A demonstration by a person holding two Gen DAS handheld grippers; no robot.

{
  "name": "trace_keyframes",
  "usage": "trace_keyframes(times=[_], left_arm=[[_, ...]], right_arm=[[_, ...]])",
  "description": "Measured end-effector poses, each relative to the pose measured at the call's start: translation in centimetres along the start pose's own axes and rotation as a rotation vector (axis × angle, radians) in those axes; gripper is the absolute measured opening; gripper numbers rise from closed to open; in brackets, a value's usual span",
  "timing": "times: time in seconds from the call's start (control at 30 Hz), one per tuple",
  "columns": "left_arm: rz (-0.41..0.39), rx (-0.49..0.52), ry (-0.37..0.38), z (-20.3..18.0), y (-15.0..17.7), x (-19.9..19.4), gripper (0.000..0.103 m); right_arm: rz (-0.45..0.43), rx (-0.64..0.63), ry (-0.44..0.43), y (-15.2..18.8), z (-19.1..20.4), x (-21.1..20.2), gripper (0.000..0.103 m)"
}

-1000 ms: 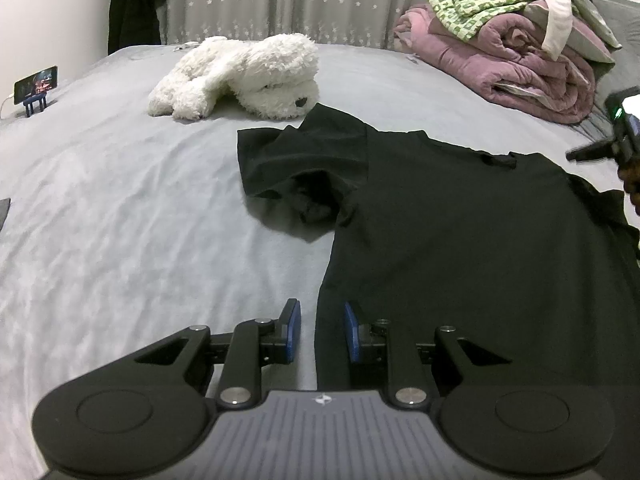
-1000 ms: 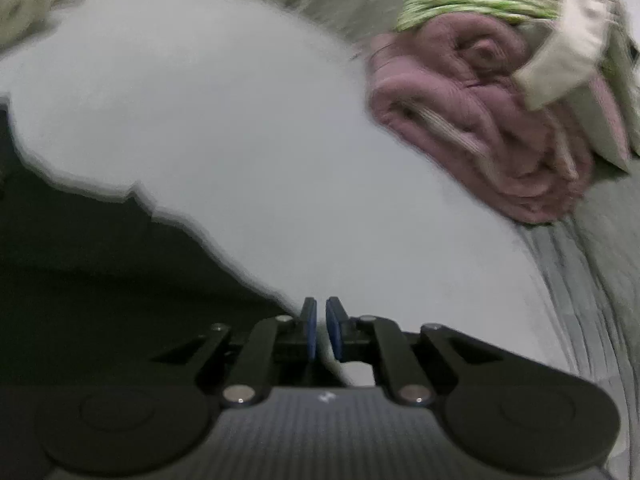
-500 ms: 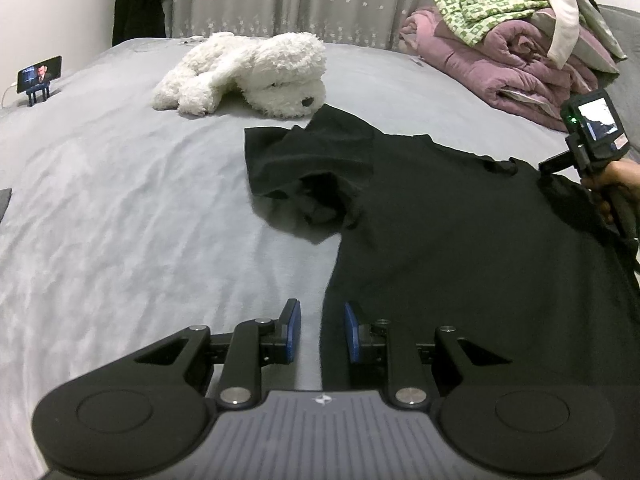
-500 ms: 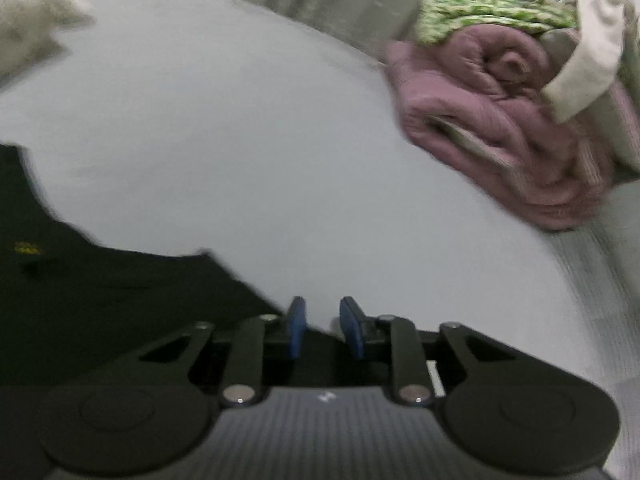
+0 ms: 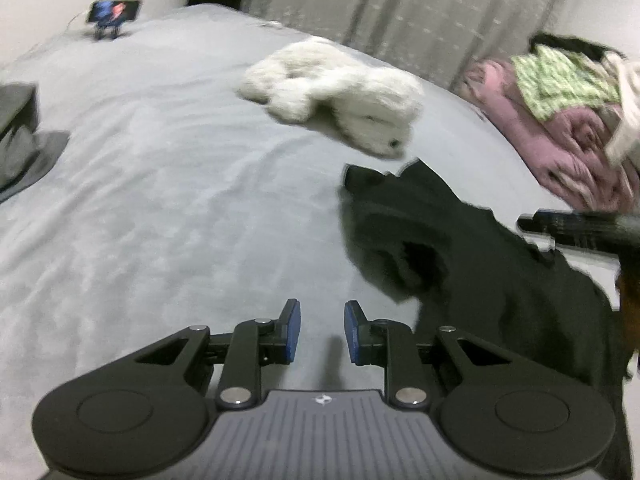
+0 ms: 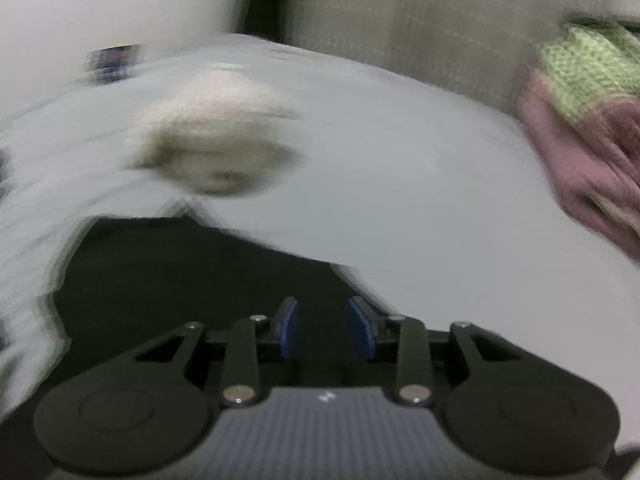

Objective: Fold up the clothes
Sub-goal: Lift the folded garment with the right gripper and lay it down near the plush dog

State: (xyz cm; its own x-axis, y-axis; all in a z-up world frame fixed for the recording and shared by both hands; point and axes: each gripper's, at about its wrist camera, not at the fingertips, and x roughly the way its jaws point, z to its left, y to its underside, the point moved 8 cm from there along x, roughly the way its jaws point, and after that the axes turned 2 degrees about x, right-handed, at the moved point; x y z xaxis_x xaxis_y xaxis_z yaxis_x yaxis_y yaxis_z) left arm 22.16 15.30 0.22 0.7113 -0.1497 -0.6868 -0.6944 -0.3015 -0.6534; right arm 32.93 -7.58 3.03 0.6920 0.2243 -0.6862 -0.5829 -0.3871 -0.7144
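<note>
Left wrist view: left claw point(image 5: 322, 330) angled down over the grey bed point(image 5: 168, 200), blue pads apart, nothing between them, only bare sheet below; released. Black T-shirt point(image 5: 480, 264) lies on the bed to the right of this claw, not touching it, its near sleeve rumpled and folded on itself. White plush toy point(image 5: 340, 96) beyond the shirt, close to the sleeve's far corner. Pile of bedding and clothes point(image 5: 560, 120), pink under green-patterned, at the far right of the bed. Small phone on a stand point(image 5: 114, 14) at the far left edge. Grey folded item point(image 5: 20, 136) at the left margin. The other tool's black body point(image 5: 576, 228) enters from the right edge above the shirt; a hand point(image 5: 628, 304) partly shows below it.

Right wrist view, heavily blurred: right claw point(image 6: 328, 330) jaws opening, nothing gripped; dark shirt fabric fills the view beneath and between the pads, contact cannot be told. Plush toy and the pink and green pile appear as smears beyond.
</note>
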Motion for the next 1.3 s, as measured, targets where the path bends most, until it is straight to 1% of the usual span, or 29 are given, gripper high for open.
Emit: trace_keyframes(times=[0.03,0.13,0.2,0.23,0.27,0.33,0.4,0.47,0.57,0.6,0.63,0.67,0.7,0.73,0.77,0.8,0.83,0.87,0.9,0.93,1.03,1.1,1.13,1.2,1.23,1.27,1.3], left_arm=[[0.0,-0.024,-0.007,0.6,-0.2,-0.1,0.022],[0.002,-0.089,-0.039,2.3,-0.8,-0.4,0.022],[0.011,-0.131,-0.068,3.7,-1.1,-0.5,0.022],[0.014,-0.155,-0.072,4.3,-1.1,-0.5,0.022],[0.017,-0.18,-0.069,4.8,-1.2,-0.6,0.022],[0.023,-0.228,-0.062,5.8,-1.4,-0.7,0.022],[0.029,-0.271,-0.048,6.5,-1.5,-0.8,0.022],[0.031,-0.309,-0.041,7.2,-1.6,-0.9,0.022],[0.029,-0.367,-0.03,8.2,-1.8,-1.2,0.022],[0.028,-0.384,-0.026,8.5,-1.9,-1.3,0.022],[0.028,-0.399,-0.021,8.8,-1.9,-1.4,0.022],[0.028,-0.416,-0.012,9.1,-1.9,-1.4,0.022],[0.029,-0.434,-0.002,9.3,-2.0,-1.5,0.022],[0.029,-0.449,0.006,9.5,-2.0,-1.5,0.022],[0.029,-0.461,0.013,9.7,-2.1,-1.6,0.022],[0.027,-0.469,0.018,9.7,-2.1,-1.6,0.022],[0.024,-0.474,0.02,9.8,-2.2,-1.7,0.022],[0.021,-0.478,0.024,9.8,-2.3,-1.7,0.022],[0.018,-0.481,0.027,9.8,-2.4,-1.7,0.022],[0.016,-0.485,0.032,9.8,-2.5,-1.8,0.022],[0.014,-0.497,0.051,9.7,-2.6,-1.8,0.022],[0.018,-0.498,0.066,9.6,-2.5,-1.7,0.022],[0.02,-0.497,0.07,9.6,-2.5,-1.6,0.022],[0.021,-0.497,0.069,9.5,-2.5,-1.6,0.022],[0.018,-0.498,0.068,9.6,-2.6,-1.7,0.022],[0.015,-0.499,0.066,9.6,-2.6,-1.7,0.022],[0.013,-0.499,0.065,9.6,-2.6,-1.7,0.022]], right_arm=[[-0.012,-0.068,-0.038,-0.2,2.5,-0.7,0.037],[-0.044,-0.284,-0.125,-0.7,9.3,-1.9,0.038],[-0.063,-0.394,-0.169,-1.2,12.9,-2.3,0.038],[-0.062,-0.417,-0.17,-1.6,14.3,-2.1,0.039],[-0.058,-0.436,-0.169,-2.0,15.5,-1.7,0.044],[-0.031,-0.43,-0.138,-2.8,16.6,-0.2,0.047],[0.019,-0.409,-0.091,-3.2,17.1,1.9,0.047],[0.065,-0.369,-0.063,-3.3,17.6,3.9,0.047],[0.097,-0.312,-0.025,-3.8,18.1,6.2,0.047],[0.108,-0.297,0.014,-4.1,18.0,7.0,0.046],[0.131,-0.282,0.056,-4.3,17.8,7.8,0.04],[0.156,-0.267,0.098,-4.4,17.6,8.7,0.023],[0.174,-0.249,0.14,-4.5,17.1,9.2,0.009],[0.192,-0.23,0.182,-4.5,16.6,9.7,0.004],[0.184,-0.217,0.208,-4.8,16.1,9.8,0.004],[0.16,-0.189,0.212,-5.4,15.7,9.4,0.004],[0.117,-0.13,0.169,-6.3,15.4,8.5,0.004],[0.056,-0.05,0.083,-7.4,15.2,7.4,0.004],[-0.015,0.059,-0.02,-8.6,14.5,6.0,0.004],[-0.065,0.155,-0.091,-9.5,13.6,5.0,0.005],[-0.118,0.375,-0.218,-10.2,10.1,4.5,0.004],[-0.068,0.461,-0.231,-9.5,8.6,6.0,0.005],[-0.008,0.474,-0.198,-8.8,8.3,7.2,0.01],[0.083,0.374,-0.083,-7.3,8.7,9.1,0.016],[0.076,0.308,-0.04,-7.1,9.0,9.0,0.023],[0.059,0.24,0.0,-7.1,9.4,8.8,0.037],[0.016,0.21,0.009,-7.3,9.7,8.0,0.045]])
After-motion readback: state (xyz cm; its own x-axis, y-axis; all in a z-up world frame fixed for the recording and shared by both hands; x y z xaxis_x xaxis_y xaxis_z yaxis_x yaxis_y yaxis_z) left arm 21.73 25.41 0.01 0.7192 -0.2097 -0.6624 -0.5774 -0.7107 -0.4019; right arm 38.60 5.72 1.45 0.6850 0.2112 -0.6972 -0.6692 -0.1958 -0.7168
